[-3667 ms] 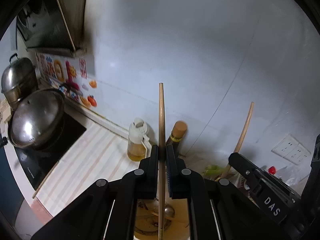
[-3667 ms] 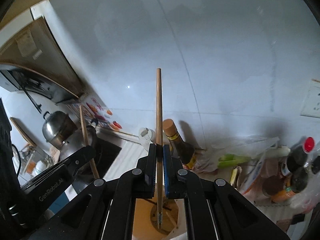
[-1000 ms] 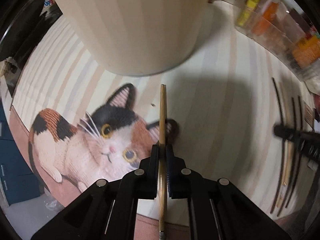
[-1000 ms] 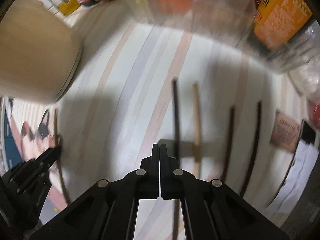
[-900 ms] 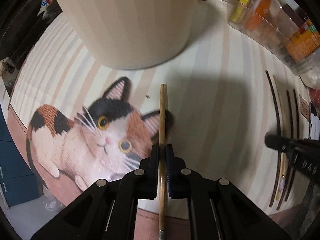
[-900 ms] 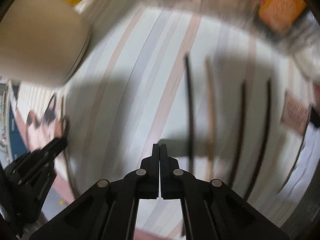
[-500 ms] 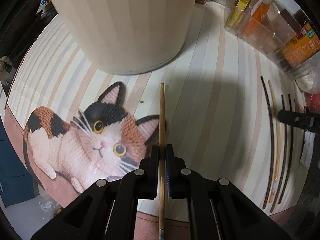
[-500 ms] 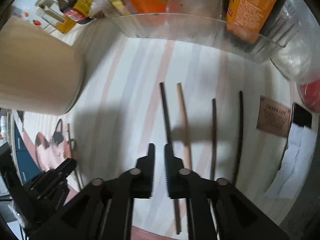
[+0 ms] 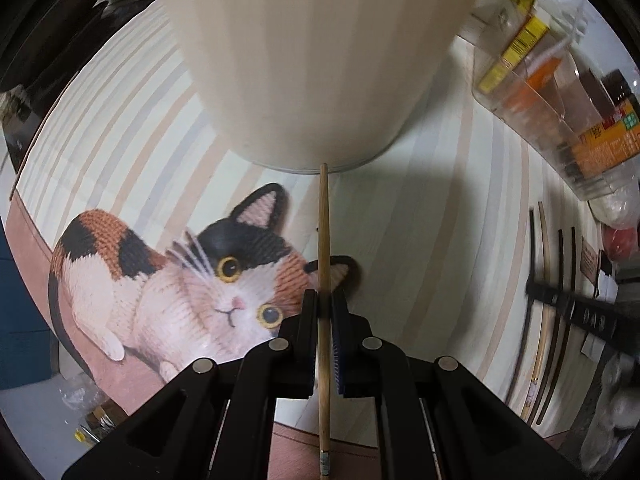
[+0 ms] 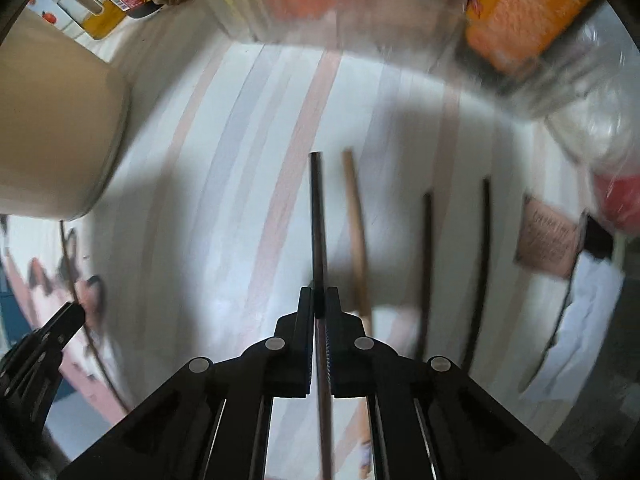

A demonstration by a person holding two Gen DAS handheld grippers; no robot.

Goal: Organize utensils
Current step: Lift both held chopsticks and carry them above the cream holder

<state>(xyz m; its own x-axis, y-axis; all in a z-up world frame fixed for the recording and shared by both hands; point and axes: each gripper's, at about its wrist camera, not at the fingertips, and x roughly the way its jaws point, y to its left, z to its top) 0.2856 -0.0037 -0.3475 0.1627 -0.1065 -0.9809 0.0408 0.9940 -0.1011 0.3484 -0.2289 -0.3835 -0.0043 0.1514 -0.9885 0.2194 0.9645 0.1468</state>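
Note:
My left gripper is shut on a light wooden chopstick whose tip points at the base of the cream utensil holder. My right gripper is shut on a dark chopstick over the striped mat. To its right lie a light wooden chopstick and two dark chopsticks. The same row shows at the right in the left wrist view. The holder also shows at the left in the right wrist view.
A calico cat picture is printed on the mat. A clear bin with orange packets and bottles stands at the back. A brown card and white paper lie at the right.
The right gripper opened, moved over the leftmost dark chopstick and closed on it. The left gripper moved closer to the holder with its wooden chopstick.

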